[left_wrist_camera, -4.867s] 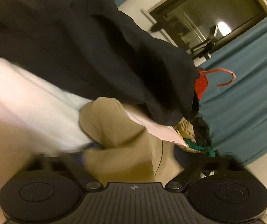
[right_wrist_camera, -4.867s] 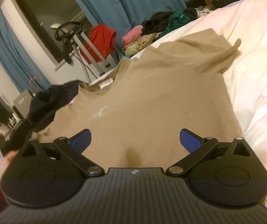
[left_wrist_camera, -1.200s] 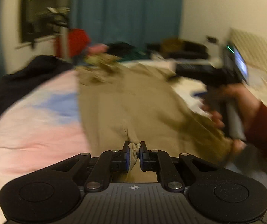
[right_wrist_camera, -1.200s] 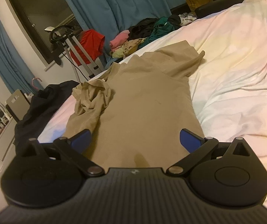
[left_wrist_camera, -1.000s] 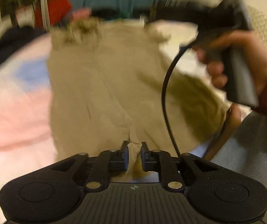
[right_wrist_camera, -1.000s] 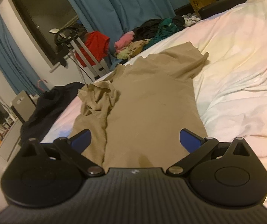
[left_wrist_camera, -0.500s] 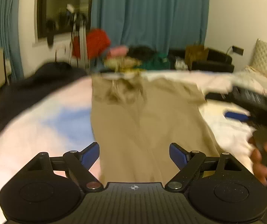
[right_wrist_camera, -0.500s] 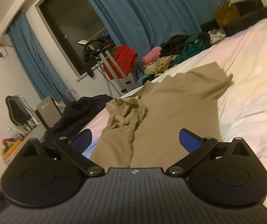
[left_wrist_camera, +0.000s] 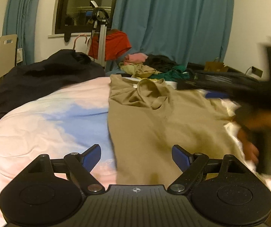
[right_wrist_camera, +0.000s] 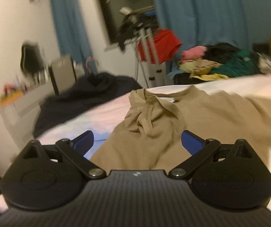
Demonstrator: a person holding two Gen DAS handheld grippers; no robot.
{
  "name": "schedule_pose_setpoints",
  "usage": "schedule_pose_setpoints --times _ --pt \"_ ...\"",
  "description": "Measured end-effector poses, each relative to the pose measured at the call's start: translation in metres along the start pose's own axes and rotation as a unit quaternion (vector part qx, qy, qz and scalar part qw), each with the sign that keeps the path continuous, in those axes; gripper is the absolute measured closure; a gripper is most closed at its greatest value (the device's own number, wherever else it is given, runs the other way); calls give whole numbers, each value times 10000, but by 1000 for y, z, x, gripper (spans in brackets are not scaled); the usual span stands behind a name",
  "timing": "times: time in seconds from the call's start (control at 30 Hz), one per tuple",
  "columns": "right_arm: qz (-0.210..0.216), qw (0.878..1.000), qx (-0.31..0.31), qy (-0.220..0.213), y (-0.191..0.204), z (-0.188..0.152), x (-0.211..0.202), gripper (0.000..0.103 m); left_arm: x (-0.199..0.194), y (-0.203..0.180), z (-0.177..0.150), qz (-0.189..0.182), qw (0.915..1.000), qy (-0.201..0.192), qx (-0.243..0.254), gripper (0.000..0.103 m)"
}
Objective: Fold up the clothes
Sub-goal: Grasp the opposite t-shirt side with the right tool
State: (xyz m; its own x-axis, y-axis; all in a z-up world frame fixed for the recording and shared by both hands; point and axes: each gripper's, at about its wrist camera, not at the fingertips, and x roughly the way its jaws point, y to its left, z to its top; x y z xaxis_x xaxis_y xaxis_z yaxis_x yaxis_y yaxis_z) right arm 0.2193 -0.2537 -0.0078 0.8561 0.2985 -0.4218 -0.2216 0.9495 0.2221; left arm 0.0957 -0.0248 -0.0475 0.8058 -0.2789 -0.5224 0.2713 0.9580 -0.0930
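I am looking along my two tongs over a bed (left_wrist_camera: 31, 132) with a pink, white and blue cover. Far left in my left view, a chair (left_wrist_camera: 6, 53) stands by the wall, and a dark garment (left_wrist_camera: 40, 79) lies heaped on the bed's far left corner. My left tongs (left_wrist_camera: 136, 156) are spread wide with nothing between the blue pads; one pad is above the bedcover, the other above the cloth. Centre right, a tan T-shirt (left_wrist_camera: 163, 128) lies flat on the bed, its collar towards the far edge and its left sleeve bunched in a crumpled lump over the chest near the collar. Behind it a red garment (left_wrist_camera: 116, 43) hangs on a metal stand (left_wrist_camera: 102, 37) before blue curtains (left_wrist_camera: 173, 19), and a pile of mixed clothes (left_wrist_camera: 154, 68) sits beyond the bed. At far right, blurred, my right hand (left_wrist_camera: 258, 136) grips the other tool above the shirt's right edge. In my right view, my right tongs (right_wrist_camera: 137, 141) are also wide apart and empty, just above the shirt's lower part.
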Motion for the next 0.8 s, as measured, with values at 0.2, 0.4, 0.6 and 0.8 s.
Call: schedule_pose_setpoints --times 0.2,0.4,0.6,0.8 --pt "-296 9987 -80 406 -9 20 98 2 19 5 -5 -322 9994 56 144 19" --pt "-801 9900 -217 1144 -22 4 149 45 47 14 -10 -551 9980 305 31 19" --pt "-948 9931 236 649 -35 2 126 89 60 32 -9 -691 9949 532 -509 19" --pt "-1438 9801 1366 -33 -71 3 92 90 56 35 -9 -629 9950 480 -613 19"
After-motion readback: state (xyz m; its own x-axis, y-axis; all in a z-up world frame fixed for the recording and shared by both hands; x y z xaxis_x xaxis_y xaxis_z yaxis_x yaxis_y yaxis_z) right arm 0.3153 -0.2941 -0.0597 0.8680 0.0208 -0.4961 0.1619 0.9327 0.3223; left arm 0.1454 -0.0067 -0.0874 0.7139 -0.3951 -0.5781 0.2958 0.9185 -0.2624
